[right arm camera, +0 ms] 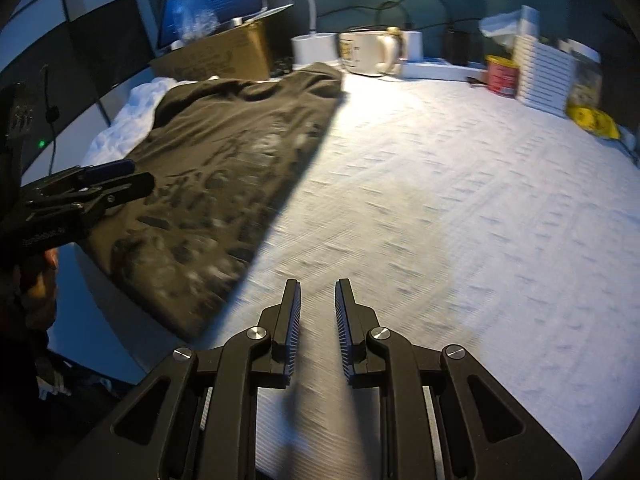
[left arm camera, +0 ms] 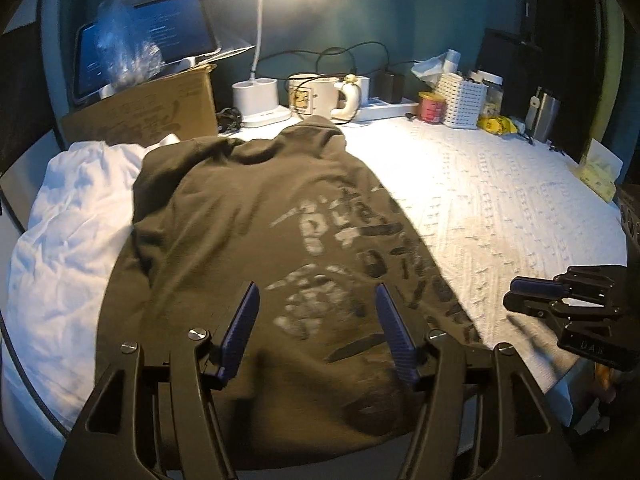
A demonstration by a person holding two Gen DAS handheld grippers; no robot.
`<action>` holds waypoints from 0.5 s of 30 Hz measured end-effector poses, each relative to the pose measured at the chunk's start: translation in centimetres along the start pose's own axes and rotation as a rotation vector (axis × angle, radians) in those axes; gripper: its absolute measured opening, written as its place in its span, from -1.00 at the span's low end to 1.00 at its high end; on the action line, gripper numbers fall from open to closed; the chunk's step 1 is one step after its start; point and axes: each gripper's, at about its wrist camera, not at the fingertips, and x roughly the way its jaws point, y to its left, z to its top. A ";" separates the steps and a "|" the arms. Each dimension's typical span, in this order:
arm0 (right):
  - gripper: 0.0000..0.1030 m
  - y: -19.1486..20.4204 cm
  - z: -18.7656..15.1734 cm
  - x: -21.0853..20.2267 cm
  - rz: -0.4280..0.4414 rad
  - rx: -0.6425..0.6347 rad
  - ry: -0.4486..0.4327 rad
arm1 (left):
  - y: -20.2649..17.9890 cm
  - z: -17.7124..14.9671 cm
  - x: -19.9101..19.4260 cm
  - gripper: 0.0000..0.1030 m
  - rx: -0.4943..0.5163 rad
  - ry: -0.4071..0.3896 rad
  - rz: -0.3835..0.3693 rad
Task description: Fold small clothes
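Hovering over the olive-green printed T-shirt (left arm camera: 240, 216), the left tongs (left arm camera: 316, 308) stand about half open, blue pads spread either side of the faded chest print with nothing between them. No cloth pinched, none touched as far as the left wrist view shows. The shirt lies flat on the white textured cover of the counter (left arm camera: 500, 200), filling the centre-left of that view, one long straight edge running diagonally toward lower right; looks like a side fold already laid in, hence the clean line. Its left side overlaps a crumpled white cloth (left arm camera: 68, 232) at the left of the frame.

Right tongs (right arm camera: 317, 300) are narrowly parted, a slim gap between the ribbed pads, empty, held above bare cover at bottom centre of the right wrist view, well apart from the shirt. Probably parked clear so the left side can work. Both pictures are motion-blurred.

Clutter stays at the top of the frame, away from the folding area: cardboard box (left arm camera: 152, 108), laptop (left arm camera: 160, 36) propped on it, white desk lamp (left arm camera: 264, 8) lighting the scene, big white mug (left arm camera: 316, 96), red tin (left arm camera: 432, 107), white slatted basket (left arm camera: 460, 104).

Judgement: mid-fold; next fold likely needs a grab on the near hem or the far end. Risk: pinching only the top layer, dragging the white cloth along.
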 end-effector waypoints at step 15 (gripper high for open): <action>-0.09 -5.0 -1.9 -5.3 -0.140 0.050 -0.072 | -4.6 1.5 -0.6 0.41 0.040 -0.032 -0.052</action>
